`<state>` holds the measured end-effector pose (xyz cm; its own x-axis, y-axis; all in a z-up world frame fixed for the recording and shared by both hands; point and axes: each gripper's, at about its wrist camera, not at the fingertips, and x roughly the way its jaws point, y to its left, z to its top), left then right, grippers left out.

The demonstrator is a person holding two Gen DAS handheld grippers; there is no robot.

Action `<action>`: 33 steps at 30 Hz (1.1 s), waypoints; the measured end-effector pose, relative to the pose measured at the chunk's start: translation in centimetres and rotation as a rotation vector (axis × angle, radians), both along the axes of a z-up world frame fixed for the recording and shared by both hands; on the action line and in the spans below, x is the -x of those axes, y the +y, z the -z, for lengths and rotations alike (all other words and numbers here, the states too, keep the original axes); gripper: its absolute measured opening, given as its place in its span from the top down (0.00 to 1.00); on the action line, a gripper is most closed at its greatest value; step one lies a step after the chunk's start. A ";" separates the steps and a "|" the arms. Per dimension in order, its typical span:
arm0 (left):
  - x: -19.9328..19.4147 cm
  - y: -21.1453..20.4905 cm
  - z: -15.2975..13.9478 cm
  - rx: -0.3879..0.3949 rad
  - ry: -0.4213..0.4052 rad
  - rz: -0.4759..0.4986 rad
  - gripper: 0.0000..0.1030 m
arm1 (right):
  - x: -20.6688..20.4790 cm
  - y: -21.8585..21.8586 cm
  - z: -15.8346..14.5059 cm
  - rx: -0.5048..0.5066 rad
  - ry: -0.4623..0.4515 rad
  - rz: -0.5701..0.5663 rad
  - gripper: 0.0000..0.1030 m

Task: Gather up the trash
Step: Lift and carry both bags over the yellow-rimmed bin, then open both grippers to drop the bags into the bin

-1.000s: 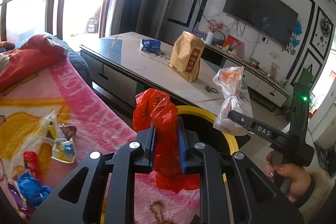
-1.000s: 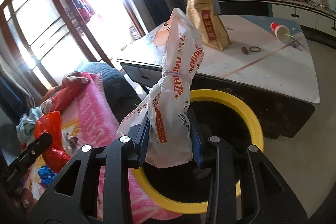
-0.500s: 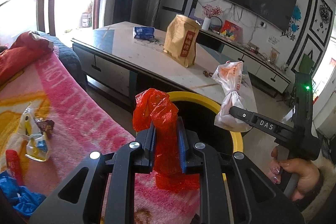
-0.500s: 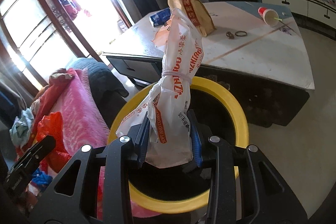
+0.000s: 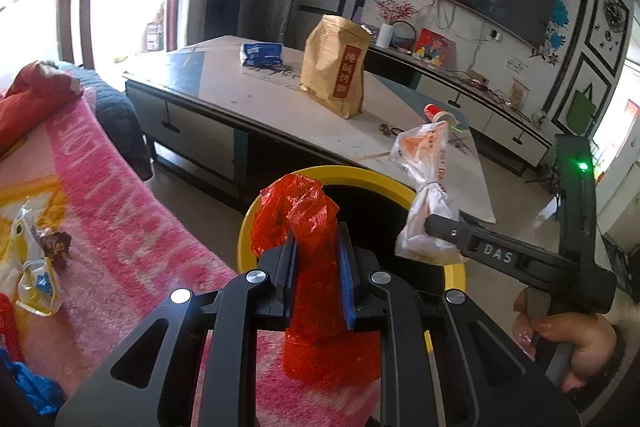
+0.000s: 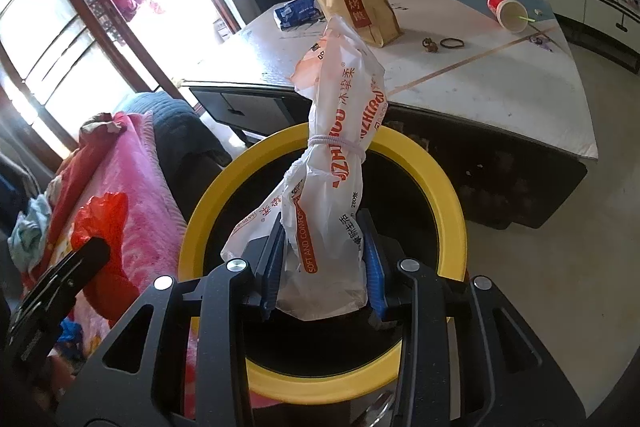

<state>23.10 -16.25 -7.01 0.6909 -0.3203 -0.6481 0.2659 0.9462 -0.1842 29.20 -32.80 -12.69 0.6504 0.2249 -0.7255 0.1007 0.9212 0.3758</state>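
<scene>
My left gripper (image 5: 316, 281) is shut on a crumpled red plastic bag (image 5: 304, 223), held at the near-left rim of a black bin with a yellow rim (image 5: 256, 223). My right gripper (image 6: 322, 273) is shut on a white tied plastic bag with orange print (image 6: 340, 131), held over the bin's (image 6: 448, 195) opening. The white bag (image 5: 428, 187) and the right gripper also show in the left wrist view. The red bag (image 6: 100, 223) shows at the left of the right wrist view.
A low table (image 5: 280, 107) stands behind the bin with a brown paper bag (image 5: 334, 71), a blue packet (image 5: 262, 54) and a tipped red cup (image 6: 506, 11). A pink blanket (image 5: 100, 195) on the left carries several loose wrappers (image 5: 36, 259).
Both grippers have moved toward the bin with their bags. The white bag now hangs over the opening and the red bag is at the rim. Both stay shut.
</scene>
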 end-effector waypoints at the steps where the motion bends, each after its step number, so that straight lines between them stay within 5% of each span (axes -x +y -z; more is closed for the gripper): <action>1: 0.0 -0.3 0.0 -0.005 -0.003 0.007 0.83 | 0.0 -0.1 0.0 0.001 0.001 0.004 0.73; 14: -2.6 -0.2 0.7 0.104 0.036 -0.026 0.81 | 0.1 -0.4 -0.1 -0.002 0.006 0.019 0.68; 18: -2.9 0.1 0.7 0.141 0.050 -0.027 0.43 | 0.2 -0.7 -0.3 -0.012 -0.002 0.039 0.60; 21: -2.8 0.3 0.8 0.160 0.065 -0.028 0.31 | 0.3 -0.7 -0.7 -0.003 -0.015 0.049 0.52; 33: -0.9 2.2 -0.8 0.116 0.052 -0.094 0.06 | 1.2 0.7 -3.2 0.072 -0.088 0.033 0.35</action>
<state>24.02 -14.09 -6.22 0.6877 -0.3313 -0.6460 0.1649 0.9378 -0.3054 28.03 -32.14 -9.49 0.7186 0.1518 -0.6786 0.1007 0.9429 0.3176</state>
